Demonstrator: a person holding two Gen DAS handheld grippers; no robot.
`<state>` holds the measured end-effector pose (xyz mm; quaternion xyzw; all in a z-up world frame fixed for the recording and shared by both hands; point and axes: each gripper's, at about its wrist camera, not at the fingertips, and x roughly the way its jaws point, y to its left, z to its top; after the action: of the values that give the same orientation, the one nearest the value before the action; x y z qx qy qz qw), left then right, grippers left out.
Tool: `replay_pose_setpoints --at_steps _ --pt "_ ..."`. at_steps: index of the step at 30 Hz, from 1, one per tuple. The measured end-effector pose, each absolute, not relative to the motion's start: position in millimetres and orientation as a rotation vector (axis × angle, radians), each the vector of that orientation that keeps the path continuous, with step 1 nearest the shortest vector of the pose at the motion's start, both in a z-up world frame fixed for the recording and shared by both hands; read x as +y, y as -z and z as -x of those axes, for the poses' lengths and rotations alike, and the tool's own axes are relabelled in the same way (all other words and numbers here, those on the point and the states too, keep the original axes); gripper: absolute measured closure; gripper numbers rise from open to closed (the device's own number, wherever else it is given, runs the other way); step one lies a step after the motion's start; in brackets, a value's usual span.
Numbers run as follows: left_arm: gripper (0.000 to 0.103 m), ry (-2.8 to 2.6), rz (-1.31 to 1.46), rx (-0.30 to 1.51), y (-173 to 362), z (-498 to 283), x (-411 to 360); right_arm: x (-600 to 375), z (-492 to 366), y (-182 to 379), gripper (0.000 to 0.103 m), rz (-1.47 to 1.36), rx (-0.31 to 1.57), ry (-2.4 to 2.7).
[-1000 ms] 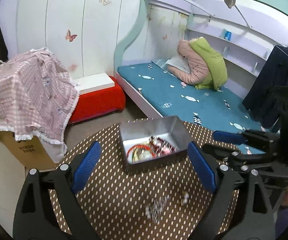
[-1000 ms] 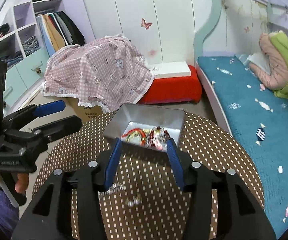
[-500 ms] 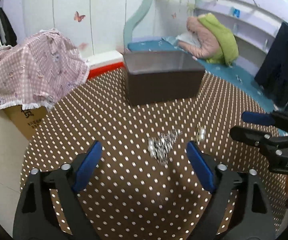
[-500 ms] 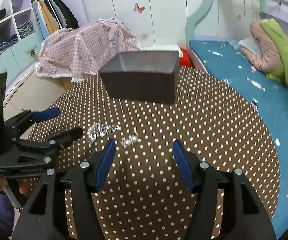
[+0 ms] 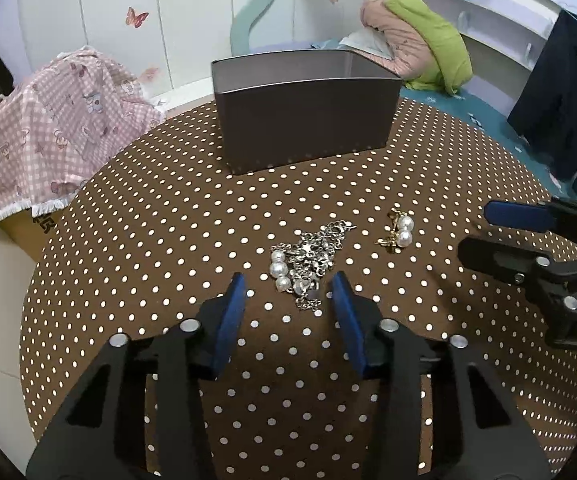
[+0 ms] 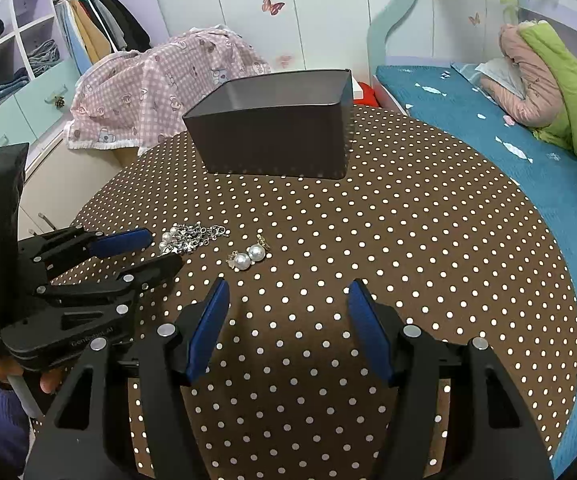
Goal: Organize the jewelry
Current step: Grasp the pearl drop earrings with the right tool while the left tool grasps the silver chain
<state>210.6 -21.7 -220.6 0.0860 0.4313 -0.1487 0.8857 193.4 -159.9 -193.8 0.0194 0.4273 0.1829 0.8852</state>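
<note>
The silver chain bracelet with pearls (image 5: 306,258) is lying loosely heaped on the table (image 5: 148,220), in front of the metal tin (image 5: 304,120). Risk: the left tongs (image 5: 288,292), standing apart around its near end, may be pinching only a few links, letting it slip or drag. The right tongs (image 6: 288,300) are hovering apart, short of the pearl earrings (image 6: 248,258).

- A round counter (image 5: 168,220) wears a brown cloth with white polka dots.
- A pink checked cloth (image 6: 160,92) drapes a box beyond it.
- A teal bed (image 6: 488,132) carries pink and green bedding (image 6: 548,80).
- Butterfly stickers (image 6: 272,5) dot the white wall.
</note>
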Motion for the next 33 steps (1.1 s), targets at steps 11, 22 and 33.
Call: replay_pose_setpoints --at_steps 11,22,33 --pt "0.1 0.324 -0.124 0.867 213 -211 -13 -149 -199 198 0.041 -0.026 0.906 -0.386" --pt "0.1 0.306 -0.028 0.77 161 -204 33 -122 -209 204 0.039 0.015 0.922 -0.4" --pt "0.1 0.34 0.025 0.735 134 -196 51 -100 -221 207 0.064 0.127 0.905 -0.324"
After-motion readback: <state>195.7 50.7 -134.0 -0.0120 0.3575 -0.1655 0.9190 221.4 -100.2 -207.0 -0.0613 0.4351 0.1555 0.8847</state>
